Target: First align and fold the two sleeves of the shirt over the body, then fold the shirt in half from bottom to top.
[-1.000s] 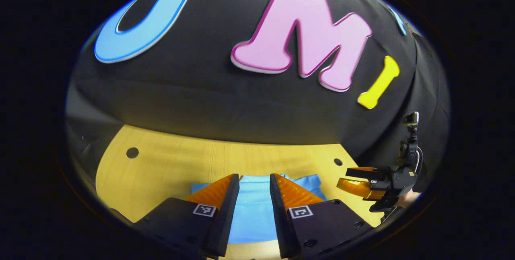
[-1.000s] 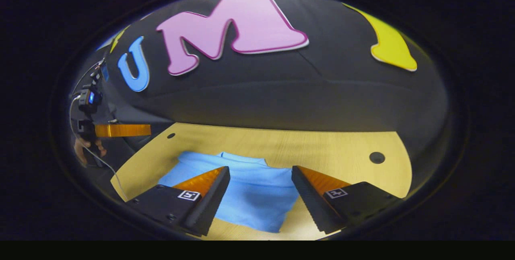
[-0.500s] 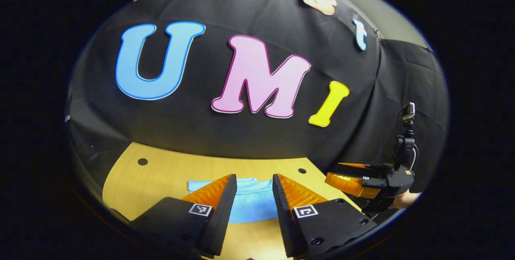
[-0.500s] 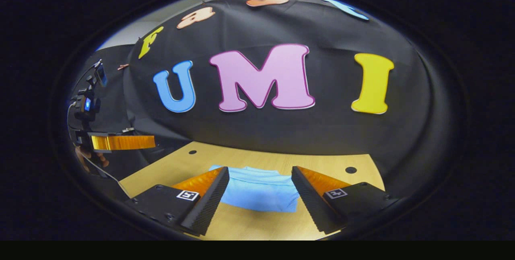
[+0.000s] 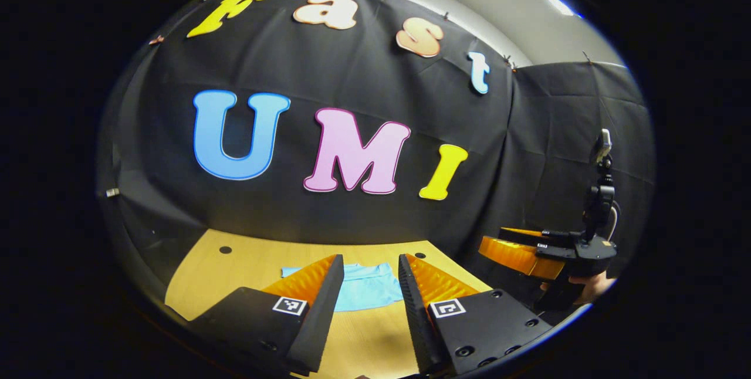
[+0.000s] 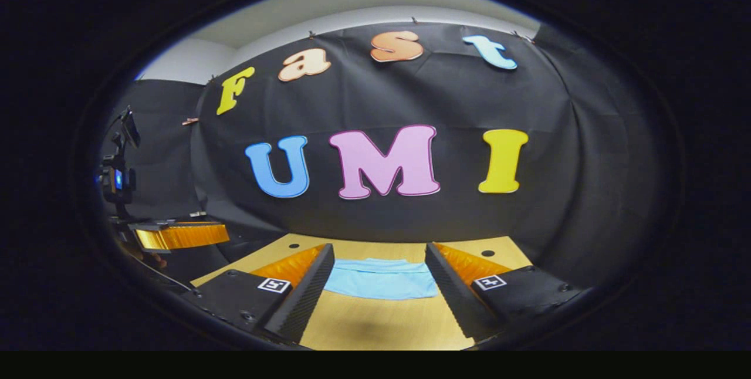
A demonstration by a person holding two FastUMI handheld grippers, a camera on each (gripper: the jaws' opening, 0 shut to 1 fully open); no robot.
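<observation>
Shirt (image 5: 365, 286) position: folded into a compact blue rectangle, lying flat on the counter (image 5: 234, 259) toward its far edge, near the booth wall. Its long axis runs side to side, parallel to that far edge.

Left tongs (image 5: 371, 276): raised above the near part of the counter, spread, holding nothing. The shirt lies straight ahead of them and lower, seen in the gap between the two fingers, well apart from the tips.

Right tongs (image 6: 379, 264): likewise raised, spread wider, holding nothing. In the right gripper view the shirt (image 6: 381, 278) also lies straight ahead and below, between the fingers, with bare counter (image 6: 375, 320) between the tips and the cloth's near edge.

In the left gripper view the right tongs (image 5: 519, 250) appear off the counter's right edge, held by a hand (image 5: 589, 288).

Judgement: neither tool is clearly nearer the shirt; both stand back from it at similar height. No sleeve lies loose beside the body and the outline looks halved, so the task appears complete or close to it. Any further contact would require a forward and downward approach toward the far edge.
</observation>
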